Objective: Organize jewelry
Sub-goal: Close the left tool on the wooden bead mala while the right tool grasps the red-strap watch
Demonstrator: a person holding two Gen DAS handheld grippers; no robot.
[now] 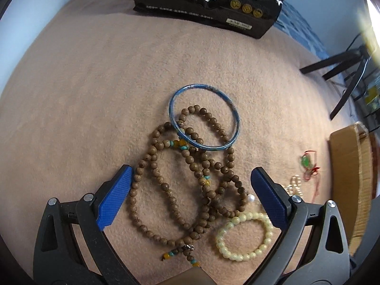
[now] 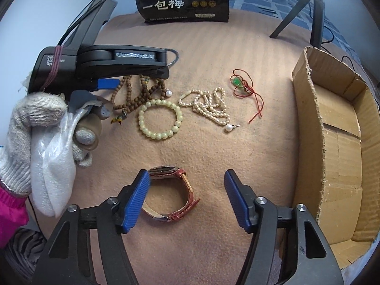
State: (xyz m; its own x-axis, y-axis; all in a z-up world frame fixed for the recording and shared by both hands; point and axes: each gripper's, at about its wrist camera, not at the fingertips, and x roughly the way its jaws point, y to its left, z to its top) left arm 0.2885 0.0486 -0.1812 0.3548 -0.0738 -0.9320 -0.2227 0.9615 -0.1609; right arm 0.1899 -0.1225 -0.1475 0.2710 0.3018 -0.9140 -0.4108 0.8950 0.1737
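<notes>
Both tongs are spread wide rn, nothing gripped in either. Left tongs [image 1: 191, 185] hover right over the tangle of brown wooden beads [image 1: 180, 180] on the tan blanket [image 1: 83, 95], w/ the loops lying between the blue pads. A blue bangle [image 1: 204, 118] sits at the far end of that pile, overlapping the top loop of beads. Cream bead bracelet [image 1: 244, 235] lies just beside the wooden strand, near the right pad.

Right tongs [image 2: 185, 197] are low over a red-strap watch [image 2: 174, 192]; the watch is next to the left pad, looks touching but can't tell for sure, well apart from the other pad. Further out on the blanket: pearl necklace [image 2: 209, 105] in a loose heap, and a green pendant on red cord [image 2: 244, 87] beyond it. Open cardboard box [image 2: 332, 142] stands on the right side, no jewelry visible in it. Black snack bag [image 2: 182, 0] at the far edge, tripod [image 2: 306, 9] behind. Gloved hand [image 2: 35, 123] holds the left unit.
</notes>
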